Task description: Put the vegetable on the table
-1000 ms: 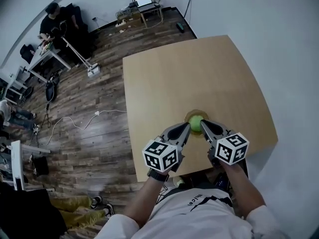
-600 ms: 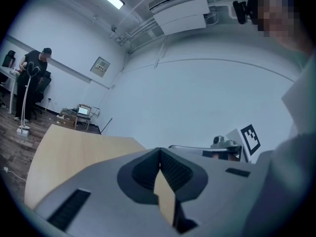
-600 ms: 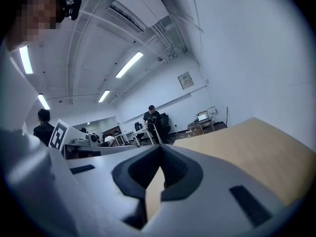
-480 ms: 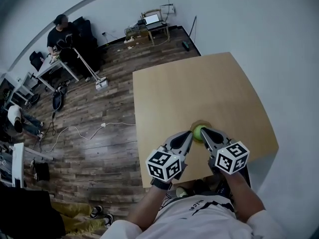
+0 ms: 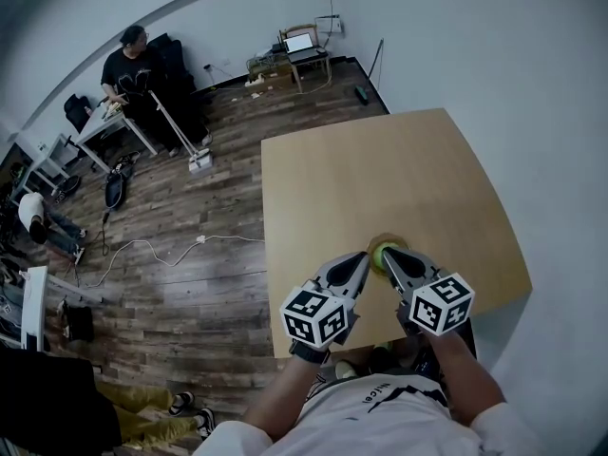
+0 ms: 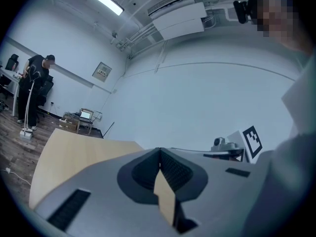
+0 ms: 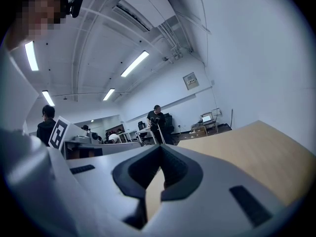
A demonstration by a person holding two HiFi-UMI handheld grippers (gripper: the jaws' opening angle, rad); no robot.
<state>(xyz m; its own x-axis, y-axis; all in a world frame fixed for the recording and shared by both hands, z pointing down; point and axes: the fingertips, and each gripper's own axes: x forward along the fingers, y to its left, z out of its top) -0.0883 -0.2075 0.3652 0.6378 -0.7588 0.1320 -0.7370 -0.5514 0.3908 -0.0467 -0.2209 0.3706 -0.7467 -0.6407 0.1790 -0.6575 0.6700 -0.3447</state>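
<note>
A round green vegetable (image 5: 386,253) lies in a small brown dish (image 5: 384,240) near the front edge of the light wooden table (image 5: 380,174). My left gripper (image 5: 362,257) points at it from the left, its tip beside the dish. From the near right, the tip of my right gripper (image 5: 389,256) sits against the vegetable's near side. Both stand shut with nothing between the jaws, as the left gripper view (image 6: 159,152) and the right gripper view (image 7: 160,150) show. Neither gripper view shows the vegetable.
A white wall runs along the table's right side. On the wooden floor to the left lie cables (image 5: 142,247). A person (image 5: 133,65) stands at a desk at the back left. A small table with a laptop (image 5: 302,44) stands by the far wall.
The head view has drifted, so the table sits further right and lower. Both grippers stay shut by the dish, their tips a little closer together around the vegetable.
</note>
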